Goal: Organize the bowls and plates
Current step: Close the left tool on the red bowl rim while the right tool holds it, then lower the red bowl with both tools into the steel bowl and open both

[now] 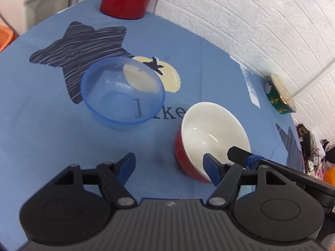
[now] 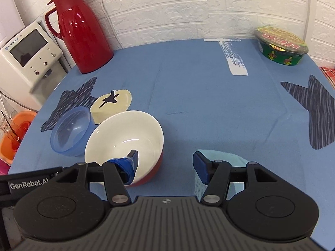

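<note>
Bowls first: the red-outside, white-inside ceramic bowl (image 2: 125, 140) sits lower left of centre in the right wrist view, on the blue printed tablecloth over the table (image 2: 188, 87), and the translucent blue plastic bowl (image 2: 70, 131) sits just beside it to the left, possibly touching, hard to call.

Right gripper (image 2: 165, 163) is spread wide, holding nothing. Its left finger, wrapped in blue tape, reaches over the near rim into the white interior; its right finger hangs outside over bare cloth. So the rim lies between the fingers, toward the left one.

Left gripper (image 1: 169, 165) is also wide and empty. In its view the red and white bowl (image 1: 211, 133) sits at lower right, with the left gripper's right finger just in front of the near rim, and the translucent blue bowl (image 1: 122, 92) is up left of centre, well ahead.

The risks, as I judge them: glazed ceramic is slick and heavy, so a rim pinch could slip or tip the bowl. Both grippers crowd the same bowl, so a clash looks possible. A nudge could shove it into the light plastic bowl and send that skating.
</note>
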